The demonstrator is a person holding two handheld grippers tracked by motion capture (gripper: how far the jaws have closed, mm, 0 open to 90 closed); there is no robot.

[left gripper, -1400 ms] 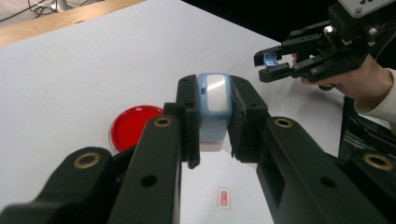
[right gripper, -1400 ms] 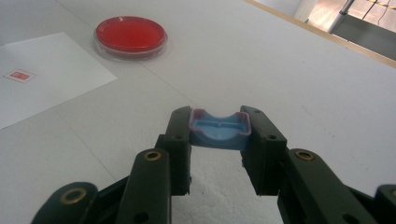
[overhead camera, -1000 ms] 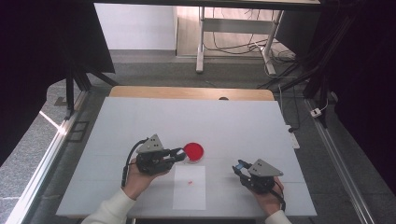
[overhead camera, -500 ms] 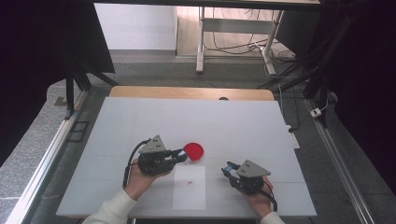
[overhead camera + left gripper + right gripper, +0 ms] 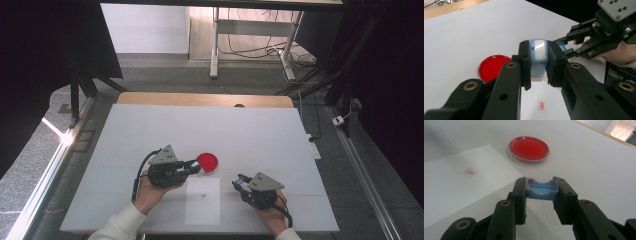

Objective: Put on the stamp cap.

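Two hand-held black two-jaw grippers work at the near edge of the white table (image 5: pixel 150 125), each clamped on a small light-blue plastic part. Nearest the person, the right gripper (image 5: pixel 238 181) sits at the lower right of the high view, its jaws pressed on either side of a shallow light-blue plastic cap with a curved front edge (image 5: pixel 541 191), held just above the table top. Between the two hands lies a white rectangular sheet of paper (image 5: pixel 202 200) flat on the table, bearing a small red rectangular stamp mark (image 5: pixel 470 172) near its middle. The left gripper (image 5: pixel 196 165) is a little farther from the near edge and points to the right; its jaws are shut on a light-blue, rounded-rectangular plastic stamp body with a pale glossy window on its face and a white base (image 5: pixel 538 58). In the left gripper view that stamp body stands upright between the jaws, with the right gripper showing beyond it. Just past the left gripper's tips, beyond the paper's far edge, a round clear-rimmed dish filled with red (image 5: pixel 207 161) rests on the table.
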